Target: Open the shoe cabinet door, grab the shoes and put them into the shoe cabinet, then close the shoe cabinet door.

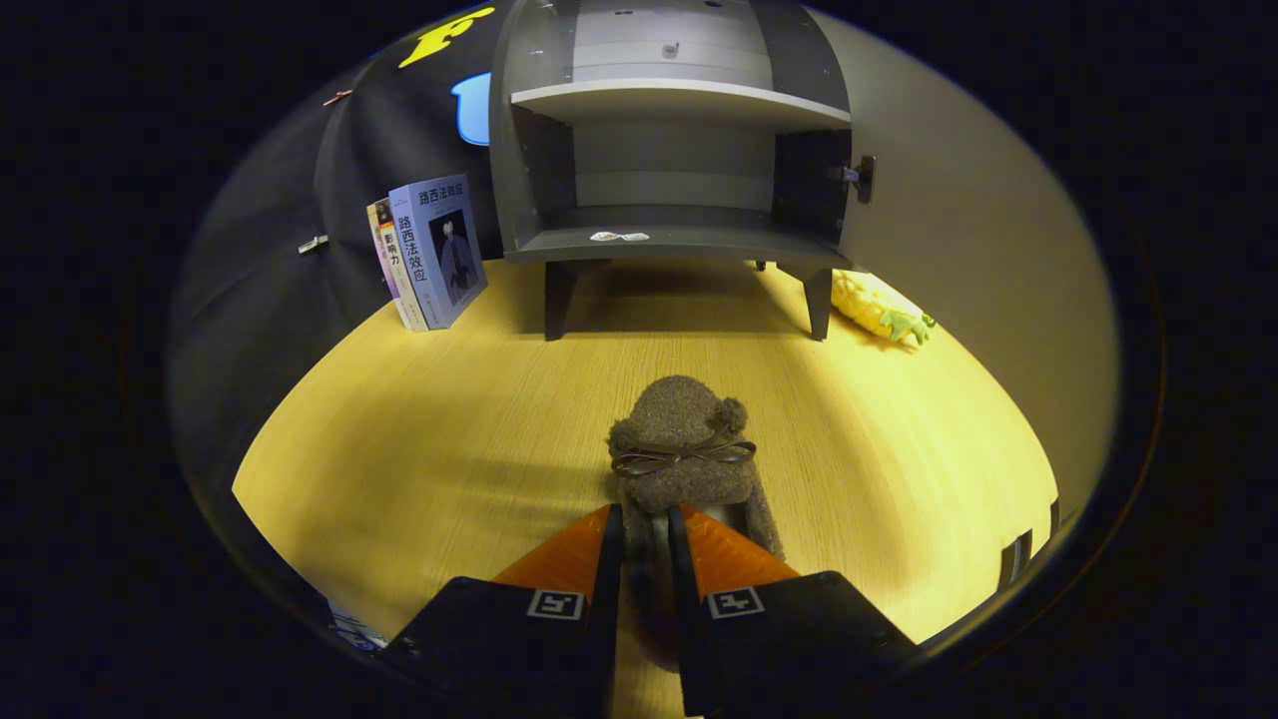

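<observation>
Gripper view: your gripper (646, 524) is nearly closed, both fingers pinching the fuzzy shoe's (689, 449) back edge.
Wooden tabletop (419, 449); shoe cabinet (679, 140) stands open beyond, books (431, 252) beside it.

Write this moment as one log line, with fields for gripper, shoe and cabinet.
gripper: shut on brown fuzzy shoe | shoe: on wooden floor, ahead of cabinet | cabinet: door open, lower shelf free

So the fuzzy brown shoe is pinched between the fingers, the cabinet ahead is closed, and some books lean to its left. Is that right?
Not quite: the gripper view shows the shoe cabinet open, its shelves bare apart from a small scrap. The rest holds: the gripper is shut on the fuzzy brown shoe, and the books lean left of the cabinet.
</observation>
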Demonstrator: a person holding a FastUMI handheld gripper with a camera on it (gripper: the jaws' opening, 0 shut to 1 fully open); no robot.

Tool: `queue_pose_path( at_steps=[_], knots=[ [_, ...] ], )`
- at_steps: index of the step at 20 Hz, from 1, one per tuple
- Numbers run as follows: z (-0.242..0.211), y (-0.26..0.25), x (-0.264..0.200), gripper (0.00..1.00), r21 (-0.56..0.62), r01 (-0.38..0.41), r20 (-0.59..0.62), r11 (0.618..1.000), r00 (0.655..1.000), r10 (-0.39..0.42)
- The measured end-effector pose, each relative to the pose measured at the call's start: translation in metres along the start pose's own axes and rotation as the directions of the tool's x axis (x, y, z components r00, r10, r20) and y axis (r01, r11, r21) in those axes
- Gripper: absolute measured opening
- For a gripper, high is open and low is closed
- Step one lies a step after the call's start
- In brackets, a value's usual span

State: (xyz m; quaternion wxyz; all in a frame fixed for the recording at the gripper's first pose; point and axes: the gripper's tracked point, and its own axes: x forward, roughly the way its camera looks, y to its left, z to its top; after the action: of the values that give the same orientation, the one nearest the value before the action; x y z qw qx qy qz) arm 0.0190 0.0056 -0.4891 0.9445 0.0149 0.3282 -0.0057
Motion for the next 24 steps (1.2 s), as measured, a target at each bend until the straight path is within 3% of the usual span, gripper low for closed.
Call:
queue_pose_path(
  at_steps=[2, 11, 20, 21, 24],
  knots=[
    [-0.013, 0.0, 0.006, 0.3, 0.008, 0.007, -0.044, 1.0, 0.999, -0.007],
    [0.0, 0.004, 0.047, 0.27, 0.064, 0.017, -0.041, 0.998, 0.999, -0.014],
    [0.005, 0.001, 0.069, 0.26, -0.016, 0.042, -0.049, 0.999, 0.998, -0.043],
    [0.008, 0.002, 0.059, 0.05, -0.028, 0.045, -0.059, 0.999, 0.997, -0.047],
    [0.01, 0.002, 0.064, 0.05, -0.009, 0.045, -0.067, 0.999, 0.997, -0.045]
  ],
)
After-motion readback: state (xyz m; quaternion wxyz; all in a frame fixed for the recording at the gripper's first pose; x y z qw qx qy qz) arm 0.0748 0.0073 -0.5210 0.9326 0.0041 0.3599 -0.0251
